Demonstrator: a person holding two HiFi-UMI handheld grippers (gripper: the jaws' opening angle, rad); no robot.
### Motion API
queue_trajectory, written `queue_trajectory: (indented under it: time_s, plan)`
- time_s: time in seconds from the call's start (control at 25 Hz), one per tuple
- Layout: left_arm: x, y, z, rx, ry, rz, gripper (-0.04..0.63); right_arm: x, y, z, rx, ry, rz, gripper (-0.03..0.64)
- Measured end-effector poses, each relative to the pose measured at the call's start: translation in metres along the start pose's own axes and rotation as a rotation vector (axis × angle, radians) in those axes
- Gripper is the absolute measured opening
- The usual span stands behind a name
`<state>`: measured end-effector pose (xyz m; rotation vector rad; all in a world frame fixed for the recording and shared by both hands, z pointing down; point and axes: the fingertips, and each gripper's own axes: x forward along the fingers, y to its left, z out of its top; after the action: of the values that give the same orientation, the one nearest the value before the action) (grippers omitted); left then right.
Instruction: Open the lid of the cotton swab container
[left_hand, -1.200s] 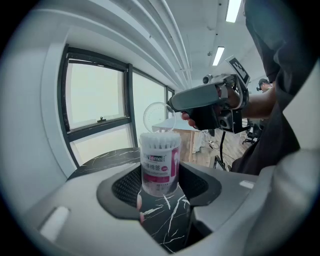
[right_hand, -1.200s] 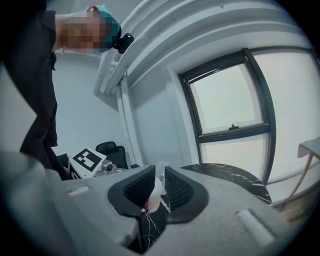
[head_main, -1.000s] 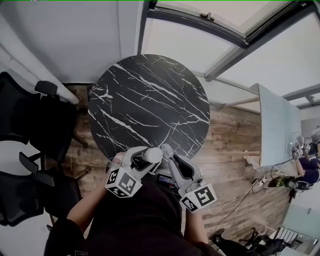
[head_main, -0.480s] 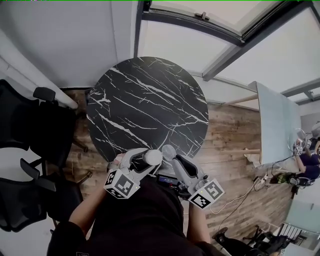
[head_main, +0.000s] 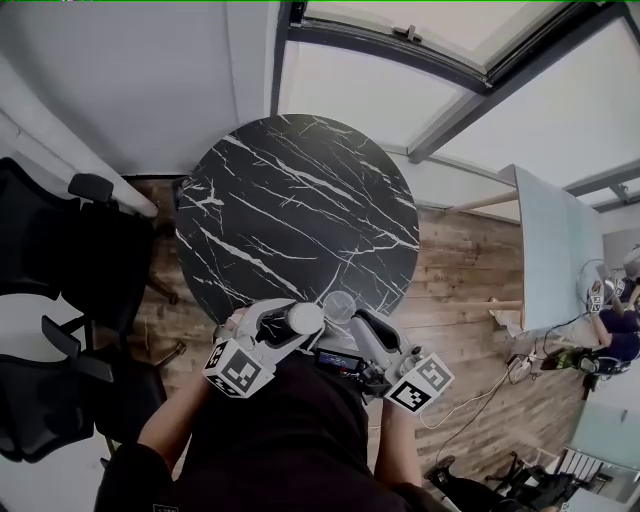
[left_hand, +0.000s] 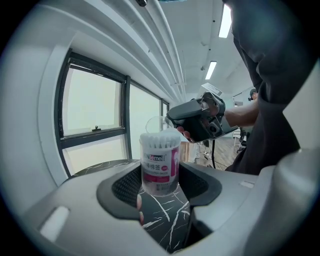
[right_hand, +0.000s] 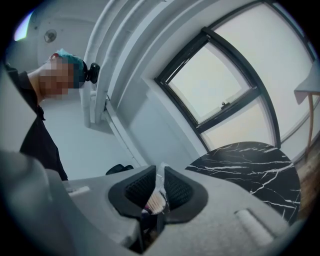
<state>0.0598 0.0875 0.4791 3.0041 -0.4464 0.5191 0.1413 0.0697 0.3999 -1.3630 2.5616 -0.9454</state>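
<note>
The left gripper (left_hand: 160, 186) is clenched on the clear cylindrical plastic cotton swab container with a pink label (left_hand: 160, 165). The container stands upright between its two dark ribbed pads, one pad pressing on each side, and the white swab tips show bare at the top. The right gripper (right_hand: 160, 189) comes in from the left gripper's right. Its jaws are nearly together, pinching the thin clear round plastic lid (right_hand: 161, 176) by its edge. In the left gripper view that lid stands tilted up just behind and above the container's open mouth. Whether one edge still touches the rim cannot be told. In the right gripper view a bunch of swab tips shows just below its pads. Both grippers are held close together in front of the person's chest. The round black marble-patterned table (head_main: 300, 200) lies just ahead of and below both sets of jaws.
</note>
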Motion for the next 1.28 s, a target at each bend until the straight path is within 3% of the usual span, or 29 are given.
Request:
queue_trajectory:
  time_s: [0.04,0.08,0.24,0.8,0.96,1.28]
  plan:
    - [0.000,0.000,0.001,0.000,-0.003,-0.003,0.239,0.000,-0.001,0.001,-0.004,-0.002,-0.005,0.009]
    - [0.000,-0.001,0.001,0.001,-0.002,-0.006,0.239,-0.001,-0.001,0.001,-0.011,-0.005,-0.002,-0.002]
    - [0.003,-0.003,-0.004,0.003,0.015,-0.009,0.239,0.000,0.005,0.004,-0.045,-0.006,0.023,0.000]
    - [0.002,0.002,-0.007,-0.002,0.028,0.022,0.239,-0.002,0.007,0.014,-0.102,-0.043,-0.036,0.000]
    - [0.002,0.010,-0.003,-0.027,0.023,0.077,0.239,-0.007,0.000,0.027,-0.174,-0.096,-0.123,-0.002]
    - [-0.008,0.035,0.018,-0.111,-0.028,0.211,0.239,-0.017,-0.031,0.033,-0.253,-0.126,-0.411,-0.002]
